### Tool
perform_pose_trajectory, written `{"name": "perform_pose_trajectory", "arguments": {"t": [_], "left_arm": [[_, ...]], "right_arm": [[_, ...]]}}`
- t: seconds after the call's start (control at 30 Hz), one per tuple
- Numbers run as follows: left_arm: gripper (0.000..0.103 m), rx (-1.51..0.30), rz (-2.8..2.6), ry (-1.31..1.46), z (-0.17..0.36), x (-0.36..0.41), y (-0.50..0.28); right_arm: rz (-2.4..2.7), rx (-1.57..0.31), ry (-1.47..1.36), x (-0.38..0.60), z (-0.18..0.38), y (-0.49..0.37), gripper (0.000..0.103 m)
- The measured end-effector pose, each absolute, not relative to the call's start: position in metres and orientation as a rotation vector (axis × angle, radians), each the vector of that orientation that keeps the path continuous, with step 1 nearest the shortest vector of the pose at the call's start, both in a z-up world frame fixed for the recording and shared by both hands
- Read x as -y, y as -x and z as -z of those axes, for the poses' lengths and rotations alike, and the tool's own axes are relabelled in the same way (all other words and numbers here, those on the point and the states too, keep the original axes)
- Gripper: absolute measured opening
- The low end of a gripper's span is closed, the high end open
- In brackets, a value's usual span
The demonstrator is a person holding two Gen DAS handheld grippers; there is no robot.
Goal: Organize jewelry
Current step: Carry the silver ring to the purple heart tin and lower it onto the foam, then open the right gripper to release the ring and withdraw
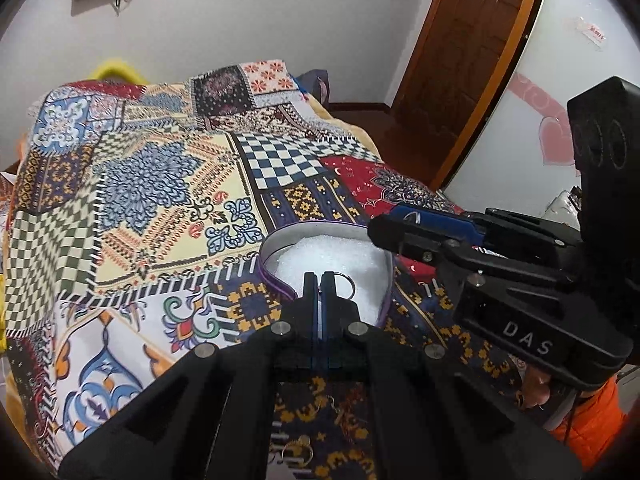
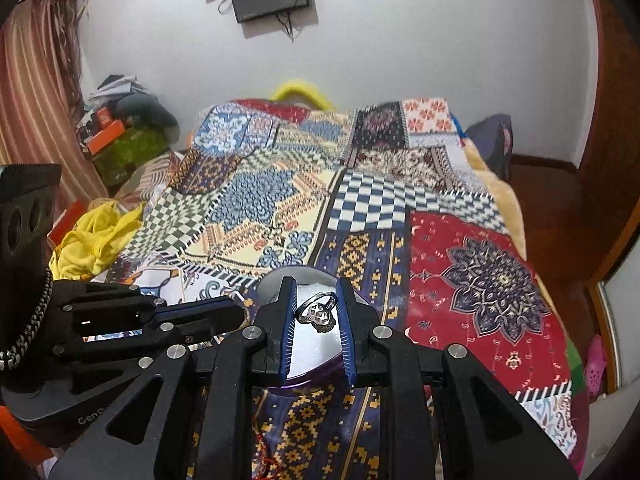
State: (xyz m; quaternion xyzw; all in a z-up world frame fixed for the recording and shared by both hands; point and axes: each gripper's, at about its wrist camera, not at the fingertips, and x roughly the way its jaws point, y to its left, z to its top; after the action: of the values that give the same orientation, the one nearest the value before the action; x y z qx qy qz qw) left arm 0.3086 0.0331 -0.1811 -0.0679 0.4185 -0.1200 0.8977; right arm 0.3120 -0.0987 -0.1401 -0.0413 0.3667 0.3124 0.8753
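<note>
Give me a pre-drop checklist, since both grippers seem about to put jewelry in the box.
1. Right gripper clamps the ornate ring: ok.
2. Left gripper shut on the thin hoop: ok.
3. Heart-shaped box open, white padding exposed: ok.
4. Both pieces over the box: ok.
5. Grippers clear of each other: ok, apart.
6. More jewelry already in the box: cannot tell.
</note>
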Motion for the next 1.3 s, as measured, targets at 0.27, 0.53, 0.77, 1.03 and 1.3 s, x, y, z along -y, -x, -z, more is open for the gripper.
{"name": "perform_pose_trajectory", "arguments": {"t": [0.27,0.53,0.77,1.03,1.3], "left_arm": [[0.0,-0.9,0.254,0.115,0.194,-0.026,-0.316],[0.001,-0.896,0.248,0.076,0.193,-0.022,-0.313],[0.003,-0.894,0.241,0.097,0.186,-0.027,-0.305],[0.02,-0.847,0.182,0.086,0.165,-0.035,-0.285],[0.04,-0.803,0.14,0.098,0.143,-0.047,-0.257]], "right_arm": [[-0.689,-0.819,0.089,0.099,0.151,-0.324,0.018],[-0.7,-0.854,0.101,0.096,0.155,-0.328,0.018],[-0.698,-0.869,0.103,0.098,0.149,-0.323,0.023],[-0.66,-0.808,0.098,0.108,0.127,-0.307,0.027],[-0.617,-0.731,0.146,0.113,0.108,-0.274,0.029]]}}
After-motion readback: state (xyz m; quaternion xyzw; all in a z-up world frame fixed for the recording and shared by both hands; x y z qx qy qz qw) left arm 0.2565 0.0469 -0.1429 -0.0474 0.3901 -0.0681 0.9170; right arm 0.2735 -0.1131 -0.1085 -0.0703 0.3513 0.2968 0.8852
